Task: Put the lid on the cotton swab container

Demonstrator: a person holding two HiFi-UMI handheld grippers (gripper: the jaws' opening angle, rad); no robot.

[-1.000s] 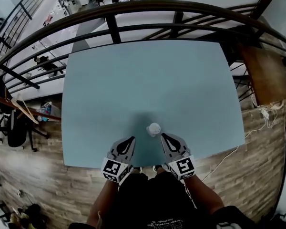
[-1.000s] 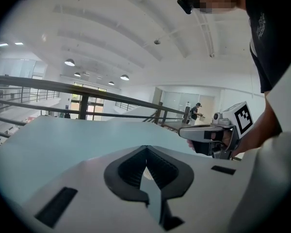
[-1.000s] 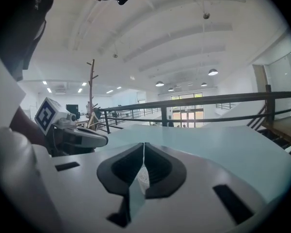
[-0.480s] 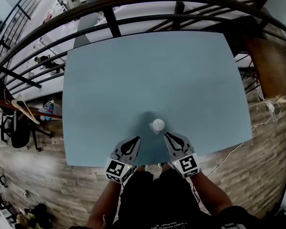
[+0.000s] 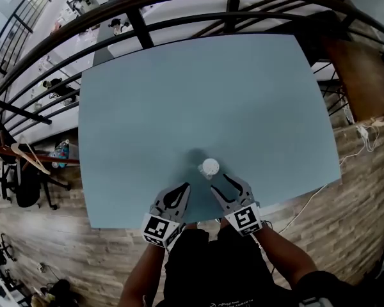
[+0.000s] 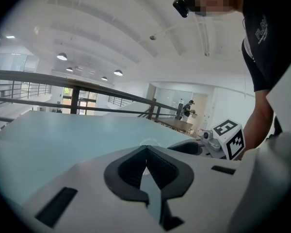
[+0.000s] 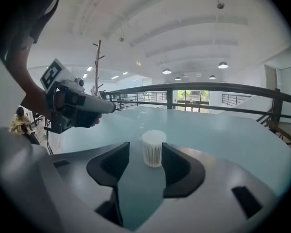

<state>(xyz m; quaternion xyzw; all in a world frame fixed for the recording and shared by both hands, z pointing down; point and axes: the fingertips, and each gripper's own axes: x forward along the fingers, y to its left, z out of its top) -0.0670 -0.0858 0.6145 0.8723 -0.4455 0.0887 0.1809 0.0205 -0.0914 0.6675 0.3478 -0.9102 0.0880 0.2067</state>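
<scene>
Smooth matt blue table (image 5: 179,94), wood plank floor (image 5: 361,203), dark metal railing (image 5: 141,29)

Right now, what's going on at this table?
A person works two handheld grippers over a blue table. The cotton swab container stands uncapped near its front edge. The right gripper is opening its jaws, with the container between them and the pads clear of it. The left gripper is shut on what looks like a clear lid, held beside the container. The lid is not yet on.

The cotton swab container (image 5: 210,167) stands on the surface (image 5: 198,94) near its front edge, just ahead of the right hand-held gripper (image 5: 221,182), whose jaws are opening. The left hand-held gripper (image 5: 182,185) is to its left.
</scene>
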